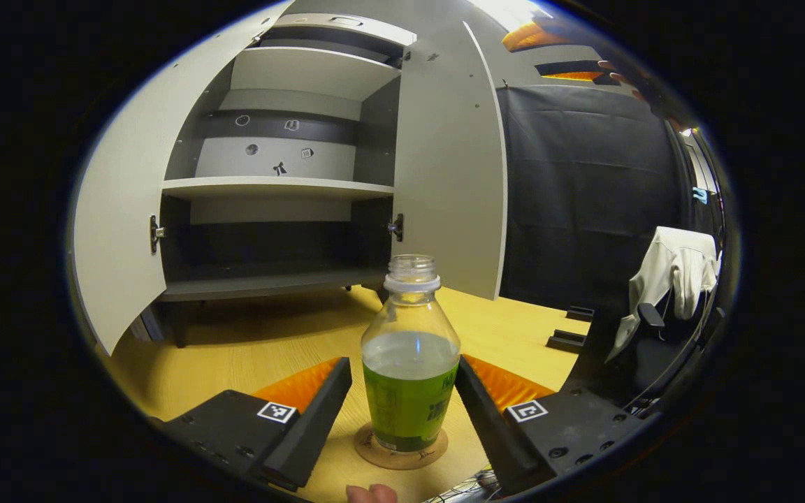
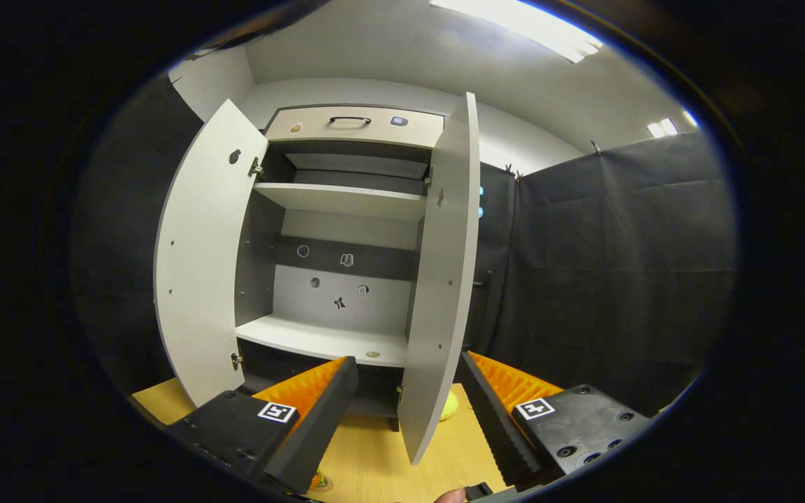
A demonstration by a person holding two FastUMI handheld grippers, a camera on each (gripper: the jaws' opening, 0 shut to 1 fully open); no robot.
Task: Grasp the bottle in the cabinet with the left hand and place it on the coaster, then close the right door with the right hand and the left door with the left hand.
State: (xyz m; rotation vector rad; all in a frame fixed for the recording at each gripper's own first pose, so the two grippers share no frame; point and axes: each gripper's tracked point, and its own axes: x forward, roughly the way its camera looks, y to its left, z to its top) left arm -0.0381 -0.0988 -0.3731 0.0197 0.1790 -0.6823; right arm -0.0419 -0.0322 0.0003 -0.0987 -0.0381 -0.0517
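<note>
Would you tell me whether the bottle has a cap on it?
No, in the left gripper view the bottle standing on the coaster has a bare, open threaded neck.

White garment (image 1: 675, 276) draped over dark chair, wooden table (image 1: 249, 349) nearby

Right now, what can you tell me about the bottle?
The bottle is clear plastic with a green label and no cap on its white-ringed neck. It holds clear liquid up to its shoulder. It stands upright on a round cork coaster on the wooden table, between the open fingers of the left gripper, which don't touch it.
</note>
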